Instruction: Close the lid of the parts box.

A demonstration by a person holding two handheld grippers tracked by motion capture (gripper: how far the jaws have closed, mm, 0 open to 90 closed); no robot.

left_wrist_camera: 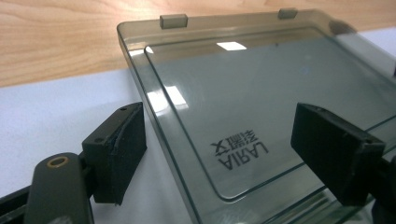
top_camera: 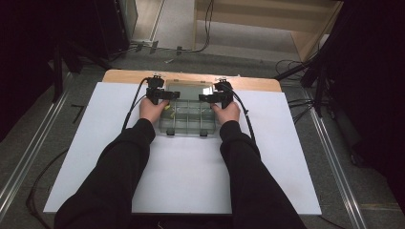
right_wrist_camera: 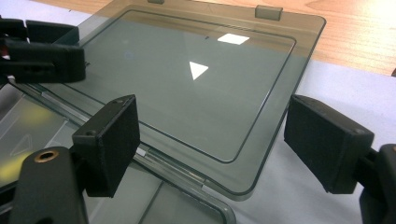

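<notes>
- Black sleeves enter from the near edge in the high view, each hand holding a gripper at the box [top_camera: 187,119].
- White sheet [top_camera: 191,181] covers most of the counter [top_camera: 191,77]; the box sits on it toward the far side, centred between the hands.
- Box: smoky clear plastic, divided into compartments, lid [left_wrist_camera: 261,98] swung open and lying flat beyond the tray.
- Left gripper [left_wrist_camera: 219,154]: jaws spread wide, straddling the lid's left edge without touching it; printed lettering shows on the lid between them.
- Right gripper [right_wrist_camera: 210,149]: jaws likewise apart, astride the lid's right edge near the hinge, nothing clamped.
- Two latch tabs [left_wrist_camera: 173,21] stand on the lid's far edge, over bare wood.
</notes>
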